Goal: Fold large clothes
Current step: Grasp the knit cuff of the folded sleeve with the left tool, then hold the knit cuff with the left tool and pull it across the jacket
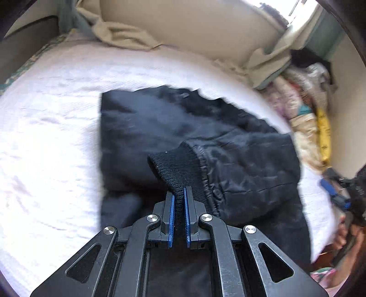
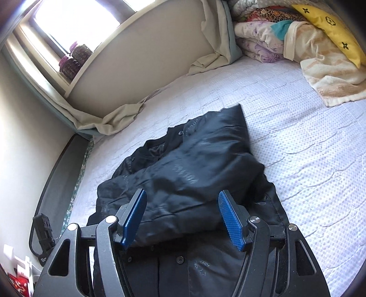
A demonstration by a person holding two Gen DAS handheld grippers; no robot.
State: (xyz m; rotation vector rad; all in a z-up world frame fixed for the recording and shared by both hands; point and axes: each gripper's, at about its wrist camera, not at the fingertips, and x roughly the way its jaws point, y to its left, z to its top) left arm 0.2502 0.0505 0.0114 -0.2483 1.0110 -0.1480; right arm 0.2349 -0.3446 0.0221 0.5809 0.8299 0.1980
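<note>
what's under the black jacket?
The black jacket lies on the white bedspread, which shows all round it. Whatever sits beneath the folded layers is covered. The left gripper pinches its ribbed cuff.

A white bed (image 2: 297, 141) carries a black jacket (image 2: 194, 164) and piled blankets (image 2: 286, 38).

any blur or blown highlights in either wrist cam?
Left wrist view: motion blur on the jacket, but the knit cuff in the left gripper is sharp; bedsheet overexposed. Right wrist view: mostly sharp, window clipped white, slight smear on the jacket's raised fold.
</note>
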